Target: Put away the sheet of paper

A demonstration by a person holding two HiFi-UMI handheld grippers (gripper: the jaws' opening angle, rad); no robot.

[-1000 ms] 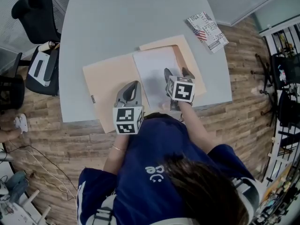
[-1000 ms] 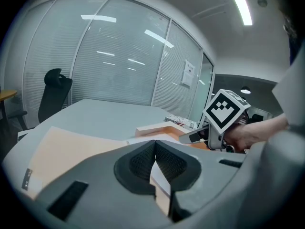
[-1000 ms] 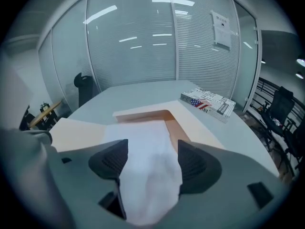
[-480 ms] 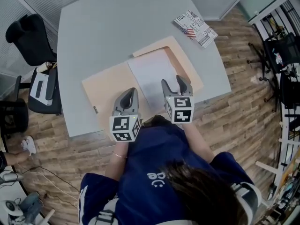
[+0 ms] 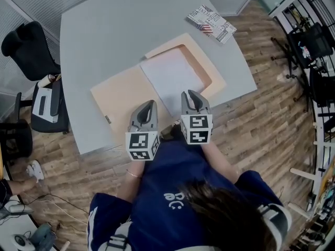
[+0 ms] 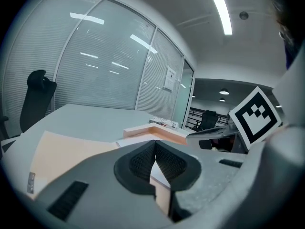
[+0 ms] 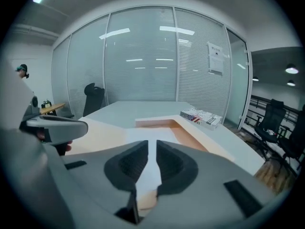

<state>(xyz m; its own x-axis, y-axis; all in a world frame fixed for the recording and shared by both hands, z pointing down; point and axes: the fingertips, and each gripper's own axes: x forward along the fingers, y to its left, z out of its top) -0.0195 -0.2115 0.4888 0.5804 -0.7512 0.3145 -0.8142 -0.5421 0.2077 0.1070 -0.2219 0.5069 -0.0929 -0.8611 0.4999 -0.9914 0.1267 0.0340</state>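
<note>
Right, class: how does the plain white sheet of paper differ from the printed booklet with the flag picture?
The white sheet of paper is blank; the printed booklet carries text and a flag picture. The sheet lies on the open peach folder; the booklet lies on the bare grey table near its far corner, apart from the folder. The sheet looks larger. Both lie flat.

One folder (image 5: 125, 95), one sheet (image 5: 170, 77), one booklet (image 5: 211, 23)

The sheet of paper (image 5: 170, 77) is white, the folder (image 5: 123, 95) peach, the table (image 5: 115, 30) pale grey
</note>
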